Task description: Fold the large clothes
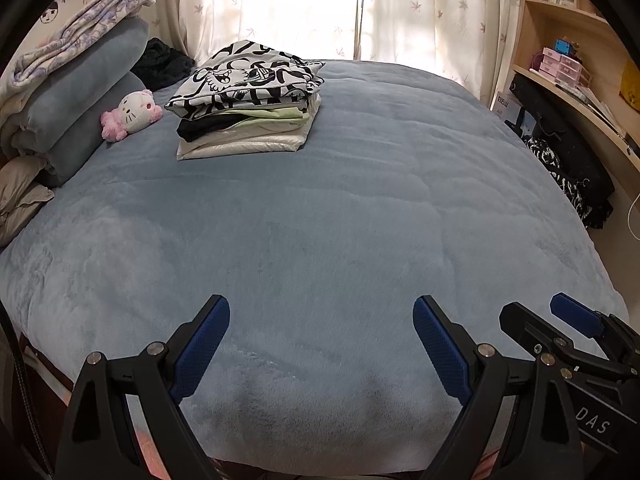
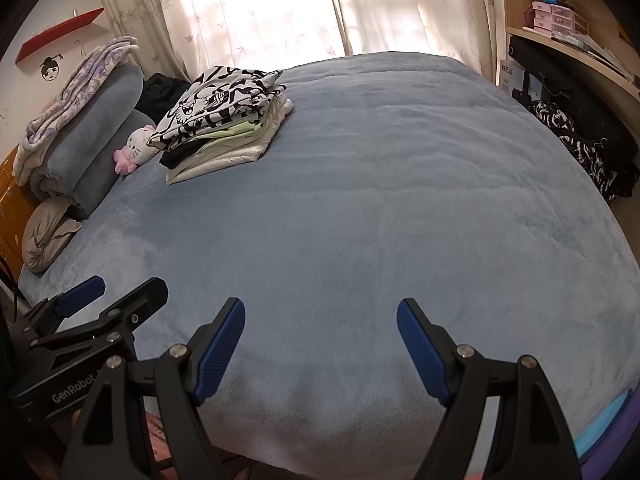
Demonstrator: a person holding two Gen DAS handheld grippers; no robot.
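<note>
Two tools: both hover over the near edge of the bed, angled down at it, side by side and close together.
Left tool (image 1: 321, 308): black frame with blue ribbed pads, jaws spread wide, nothing between them but bare cover.
Right tool (image 2: 321, 310): same black-and-blue build, jaws spread wide, holding nothing; it also shows at the lower right edge of the left wrist view.
Stack of folded clothes (image 1: 248, 108): a neat pile with a black-and-white cartoon-print garment on top, then black, pale green and white layers beneath; it lies well ahead of both tools and to their left, far across the bed, touching neither.
Fluffy blue-grey bed cover (image 1: 360, 220): smooth and bare from the pads forward to the stack.
Pink-and-white plush cat toy (image 1: 132, 114): just left of the stack, against the rolled blue-grey bedding (image 1: 92, 92).
Floral quilt (image 1: 76, 40): folded on top of that bedding, far ahead and left.
Patterned curtains (image 1: 280, 4): beyond the bed's far edge, backlit.
Wooden shelves (image 1: 572, 48): ahead to the right, beside the bed.
</note>
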